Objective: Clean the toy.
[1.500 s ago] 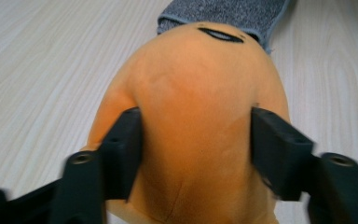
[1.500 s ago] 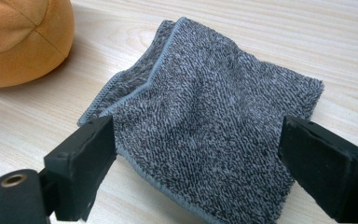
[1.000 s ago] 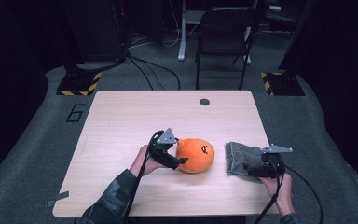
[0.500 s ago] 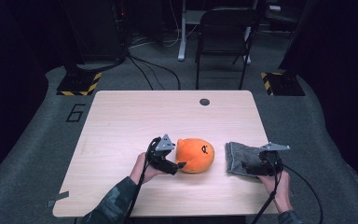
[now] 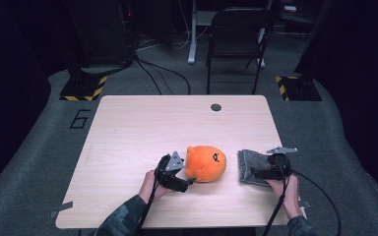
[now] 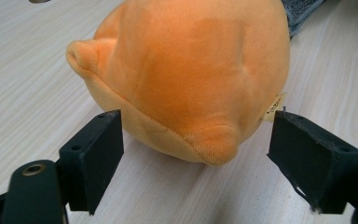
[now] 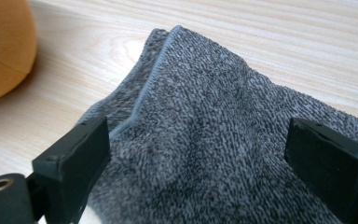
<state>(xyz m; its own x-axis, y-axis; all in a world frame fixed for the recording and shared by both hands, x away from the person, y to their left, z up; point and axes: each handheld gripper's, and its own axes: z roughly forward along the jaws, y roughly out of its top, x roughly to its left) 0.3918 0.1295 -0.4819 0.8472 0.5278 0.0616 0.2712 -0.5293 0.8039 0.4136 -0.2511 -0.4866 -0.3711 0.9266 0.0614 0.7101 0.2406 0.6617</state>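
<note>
table [image 5: 128,128], light wood, near half in use. plush [image 5: 205,163], orange, round, lies near the front edge, a little left of the middle, face side turned toward the cloth [image 5: 252,166]. cloth is grey terry, folded, lying flat just right of the plush, a small gap of bare wood between them.

left gripper [image 5: 189,181] held low at the plush's near left side, hand [image 5: 150,184] behind it. in the left gripper view the jaws stand apart on either side of the plush's lower bulge [image 6: 186,84]; neither pad presses on it, a sliver of table shows at each side. jaws have just been closing a little, plush between them, not yet gripped. small tag [image 6: 273,106] sticks out of the plush by the right jaw.

right gripper [image 5: 256,174] lies over the cloth's right part, hand [image 5: 286,189] at the table's front edge. in the right gripper view the jaws are wide, one at each side of the cloth [image 7: 214,140], pads clear of it; they have just been opening. stitched hem [image 7: 149,88] runs up toward a raised corner. plush edge [image 7: 2,46] at far left of that view.
</note>
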